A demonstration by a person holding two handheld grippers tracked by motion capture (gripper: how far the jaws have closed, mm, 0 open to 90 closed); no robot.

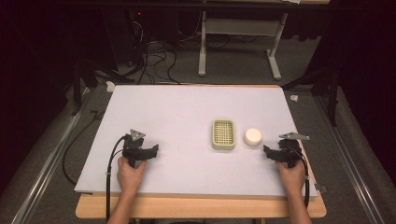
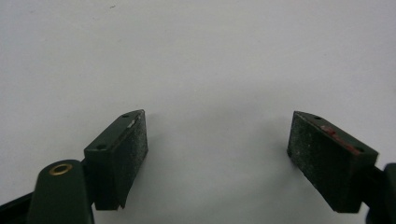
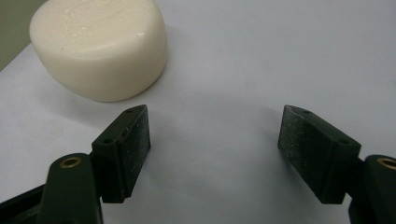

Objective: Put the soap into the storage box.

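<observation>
we take the soap dish [image 1: 223, 134] as our landmark. well to its left, our left gripper [image 1: 154, 150] rests low on the white sheet [image 1: 177, 107], held in the left hand [image 1: 130, 173]. in the left gripper view its jaws stand wide apart, with bare sheet between the pads [image 2: 133, 144] and nothing touched or held.

the soap dish is a pale green rectangular tray with a grid insert, lying flat on the sheet. just to its right, close but apart from it, lies the bar of soap [image 1: 252, 136], round-edged and cream white.

to the right of the soap dish, beyond the soap, our right gripper [image 1: 265, 151] is held in the right hand [image 1: 292, 173], its jaws pointing toward the soap. in the right gripper view the jaws are parted, with bare sheet between the pads [image 3: 135, 140]; the soap [image 3: 100, 46] sits ahead of the left jaw, near it but not touching. nothing stands between the jaws and the soap.

the sheet covers a wooden table [image 1: 201, 207]. behind the soap dish, past the table's far edge, we see grey carpet, loose cables [image 1: 154, 60] and a white metal stand [image 1: 238, 42] in a dark room.
</observation>
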